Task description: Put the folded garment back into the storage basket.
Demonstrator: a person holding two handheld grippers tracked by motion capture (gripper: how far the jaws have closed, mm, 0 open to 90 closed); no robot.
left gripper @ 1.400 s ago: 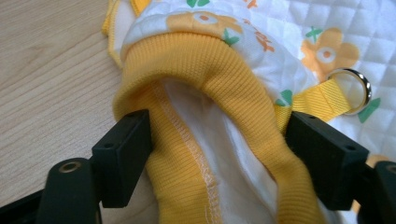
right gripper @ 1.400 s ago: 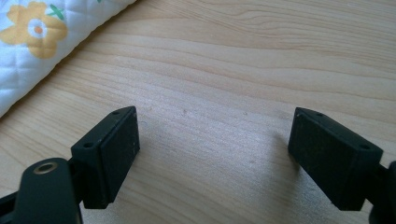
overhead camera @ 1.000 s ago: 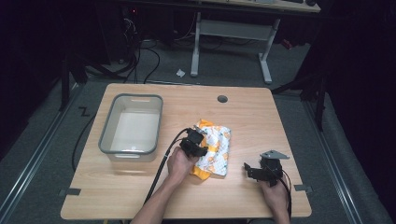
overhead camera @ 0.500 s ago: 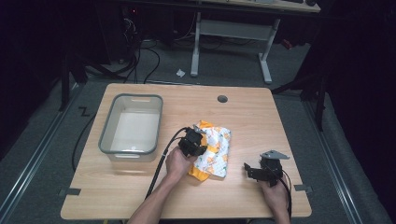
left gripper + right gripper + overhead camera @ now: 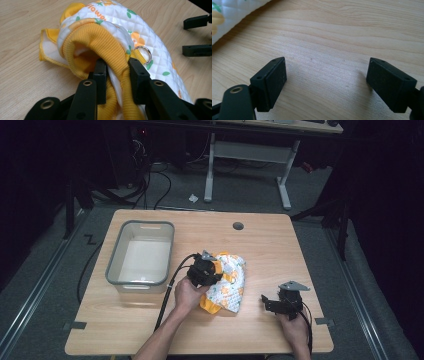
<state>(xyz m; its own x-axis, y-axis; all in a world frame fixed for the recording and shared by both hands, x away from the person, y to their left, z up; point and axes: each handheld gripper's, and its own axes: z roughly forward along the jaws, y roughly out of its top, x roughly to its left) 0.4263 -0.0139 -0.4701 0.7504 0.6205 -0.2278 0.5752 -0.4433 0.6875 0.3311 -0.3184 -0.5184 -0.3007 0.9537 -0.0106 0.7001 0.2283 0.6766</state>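
Observation:
A small quilted white garment point(image 5: 229, 281) with orange and green flower prints and a yellow ribbed hem lies at the middle of the wooden table point(image 5: 280, 245). My left gripper point(image 5: 211, 270) sits at its left edge. In the left gripper view the garment point(image 5: 112, 22) rises in a fold, and the left gripper point(image 5: 116, 62) is shut on the yellow ribbed hem, with a metal ring point(image 5: 143, 53) just beyond the pinch. My right gripper point(image 5: 268, 302) rests near the front right of the table. Its jaws point(image 5: 327, 72) stand wide open over bare wood, with nothing between them.
A grey plastic bin point(image 5: 142, 225) stands at the left of the table, close to the left gripper. A round cable hole point(image 5: 238, 226) is at the back middle. Dark floor, cables and another desk's legs lie beyond the far edge.
The left gripper has risen a little, lifting the garment's yellow hem with it. The right gripper has stayed where it was.

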